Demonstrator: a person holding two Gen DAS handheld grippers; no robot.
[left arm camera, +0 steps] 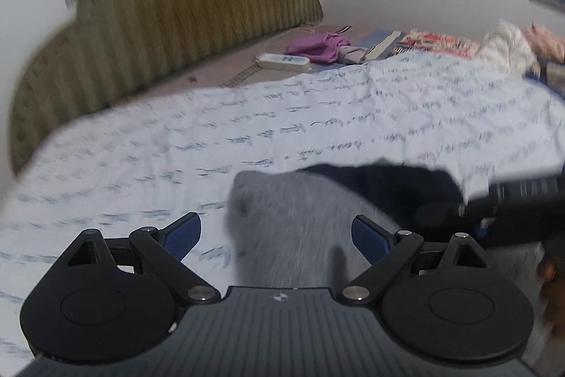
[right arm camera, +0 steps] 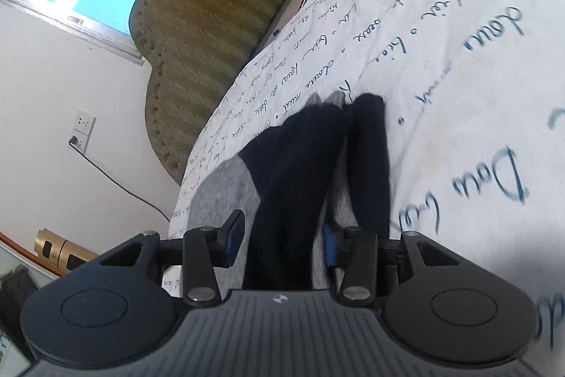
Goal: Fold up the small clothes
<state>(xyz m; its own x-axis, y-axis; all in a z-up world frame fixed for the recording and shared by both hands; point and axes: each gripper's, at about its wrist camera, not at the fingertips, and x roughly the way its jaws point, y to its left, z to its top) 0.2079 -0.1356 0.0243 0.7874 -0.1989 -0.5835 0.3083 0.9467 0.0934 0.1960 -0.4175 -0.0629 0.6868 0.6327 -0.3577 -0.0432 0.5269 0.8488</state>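
Observation:
A pair of navy and grey socks [right arm camera: 293,165] lies on a white bedsheet with blue script [right arm camera: 441,66]. My right gripper [right arm camera: 279,244] has its blue pads on either side of the socks' near end and appears closed on them. In the left wrist view the grey part of the socks [left arm camera: 296,228] lies between the wide-open fingers of my left gripper [left arm camera: 277,235], with the navy part [left arm camera: 388,186] beyond. The right gripper's black body [left arm camera: 512,211] shows at the right edge there.
An olive padded headboard [left arm camera: 159,23] stands behind the bed. A white remote [left arm camera: 282,60], purple clothing [left arm camera: 317,45] and other clothes [left arm camera: 508,45] lie at the far end. A wall socket with a cable [right arm camera: 81,133] and a gold cylinder [right arm camera: 60,249] sit beside the bed.

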